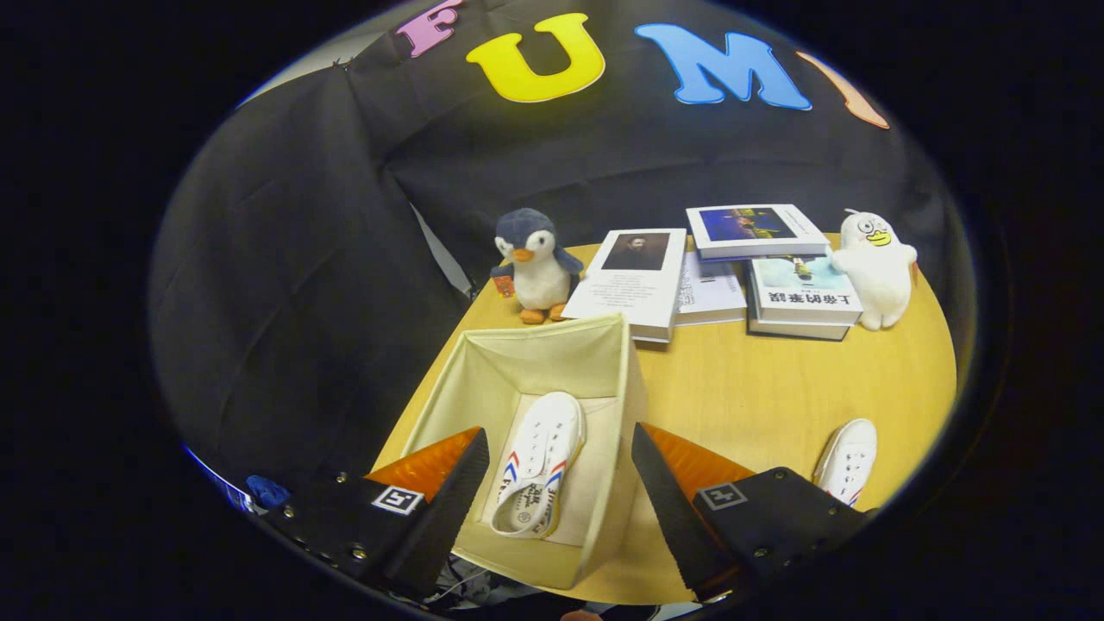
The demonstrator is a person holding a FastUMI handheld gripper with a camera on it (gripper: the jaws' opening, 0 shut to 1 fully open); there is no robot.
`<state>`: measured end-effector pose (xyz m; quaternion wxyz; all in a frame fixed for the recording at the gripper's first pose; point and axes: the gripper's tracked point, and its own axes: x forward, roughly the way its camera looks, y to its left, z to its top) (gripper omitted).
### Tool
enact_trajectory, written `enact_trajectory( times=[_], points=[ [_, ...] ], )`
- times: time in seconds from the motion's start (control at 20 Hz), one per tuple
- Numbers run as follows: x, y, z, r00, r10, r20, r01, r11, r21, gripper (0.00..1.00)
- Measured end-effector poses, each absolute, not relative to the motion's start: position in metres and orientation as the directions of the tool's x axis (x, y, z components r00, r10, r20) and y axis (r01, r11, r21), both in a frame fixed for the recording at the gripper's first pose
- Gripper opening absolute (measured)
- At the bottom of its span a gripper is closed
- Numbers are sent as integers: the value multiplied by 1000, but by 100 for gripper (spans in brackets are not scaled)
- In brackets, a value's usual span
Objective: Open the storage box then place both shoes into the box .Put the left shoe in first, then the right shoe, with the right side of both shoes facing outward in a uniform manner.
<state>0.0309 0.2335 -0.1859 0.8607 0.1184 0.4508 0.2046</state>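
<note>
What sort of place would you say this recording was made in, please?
Probably a staged recording booth, not a home: black cloth wall behind a wooden table set with props, namely books, plush toys and a fabric storage box. The gripper hangs open above.

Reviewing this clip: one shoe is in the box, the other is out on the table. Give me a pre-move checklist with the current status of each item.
1. Storage box open: ok, top is open and the inside shows.
2. First shoe inside the box: ok, it lies on the box floor, sole down.
3. That shoe is the left one: cannot tell.
4. Gripper free for the next pick: ok, fingers spread wide above the box, holding nothing.
5. Second shoe reachable: ok, it lies on the wooden table beside the box, partly hidden by one finger.
6. Room beside the first shoe: ok, bare box floor shows next to it.
</note>
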Motion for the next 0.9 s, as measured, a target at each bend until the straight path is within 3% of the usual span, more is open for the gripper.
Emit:
enact_trajectory(
  times=[0.55, 0.9],
  points=[
    [24, 86, -197, 567, 306, -765, -125, 950, 287, 100],
    [9, 14, -229, 541, 222, -811, -31, 969, 244, 100]
  ],
)
